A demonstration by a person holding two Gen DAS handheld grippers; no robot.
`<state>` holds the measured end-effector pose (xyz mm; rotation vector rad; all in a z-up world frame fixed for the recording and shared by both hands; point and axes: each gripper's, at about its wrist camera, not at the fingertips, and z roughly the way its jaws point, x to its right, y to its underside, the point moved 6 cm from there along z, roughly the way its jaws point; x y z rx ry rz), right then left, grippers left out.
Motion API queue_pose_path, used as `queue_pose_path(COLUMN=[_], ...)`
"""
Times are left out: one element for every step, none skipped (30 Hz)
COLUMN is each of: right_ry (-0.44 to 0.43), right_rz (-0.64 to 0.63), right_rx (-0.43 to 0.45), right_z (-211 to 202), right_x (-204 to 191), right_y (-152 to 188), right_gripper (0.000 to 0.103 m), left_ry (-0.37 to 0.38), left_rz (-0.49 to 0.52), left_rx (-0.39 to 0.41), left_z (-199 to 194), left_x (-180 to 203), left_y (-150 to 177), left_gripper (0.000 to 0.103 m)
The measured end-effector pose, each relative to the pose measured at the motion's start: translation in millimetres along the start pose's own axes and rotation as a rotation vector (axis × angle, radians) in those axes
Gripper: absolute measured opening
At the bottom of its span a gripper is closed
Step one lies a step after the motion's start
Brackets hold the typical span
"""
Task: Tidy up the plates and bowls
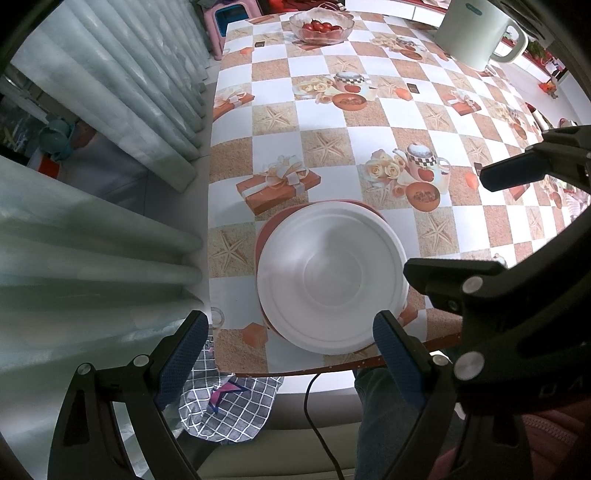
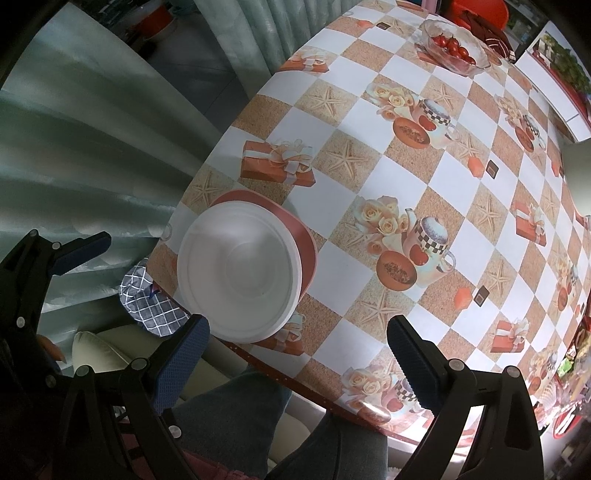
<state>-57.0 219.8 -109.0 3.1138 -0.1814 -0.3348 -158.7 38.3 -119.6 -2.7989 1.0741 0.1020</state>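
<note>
A white bowl (image 1: 330,278) sits on a red plate (image 1: 260,240), stacked near the table (image 1: 369,125) edge closest to the person. The left gripper (image 1: 291,354) hangs wide and empty just short of the bowl's near rim; the right gripper (image 2: 297,360) is also wide and empty, beside the stack. A glass bowl (image 1: 321,26), apparently holding tomatoes, stands far across the table.

Red plate (image 1: 260,236) mostly hidden under white bowl (image 1: 328,277); only a crescent shows at 10 o'clock. White jug (image 1: 476,33) cut off at top edge. Table's (image 2: 369,184) far side blurred.
</note>
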Motion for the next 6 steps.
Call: queue_pose_path(right_ry=[0.000, -0.001, -0.002, -0.001, -0.002, -0.003], right_rz=[-0.001, -0.001, -0.003, -0.003, -0.004, -0.005], right_rx=[-0.001, -0.001, -0.002, -0.001, 0.001, 0.000], right_z=[0.1, 0.7, 1.2, 1.1, 1.3, 1.5], right_x=[0.0, -0.1, -0.2, -0.2, -0.3, -0.1], right_y=[0.0, 0.5, 1.1, 1.1, 1.1, 0.9], right_gripper=[0.098, 0.098, 0.098, 0.098, 0.098, 0.098], left_ry=[0.001, 0.005, 0.014, 0.024, 0.030, 0.035], left_rz=[-0.002, -0.004, -0.005, -0.012, -0.017, -0.027], left_rx=[0.000, 0.004, 0.017, 0.038, 0.049, 0.052], left_z=[-0.3, -0.8, -2.2, -4.9, -5.7, -5.3], left_x=[0.5, 0.9, 1.1, 0.6, 0.2, -0.9], left_y=[0.2, 0.0, -0.7, -2.0, -4.1, -5.4], left_gripper=[0.093, 0.093, 0.093, 0.093, 0.093, 0.093])
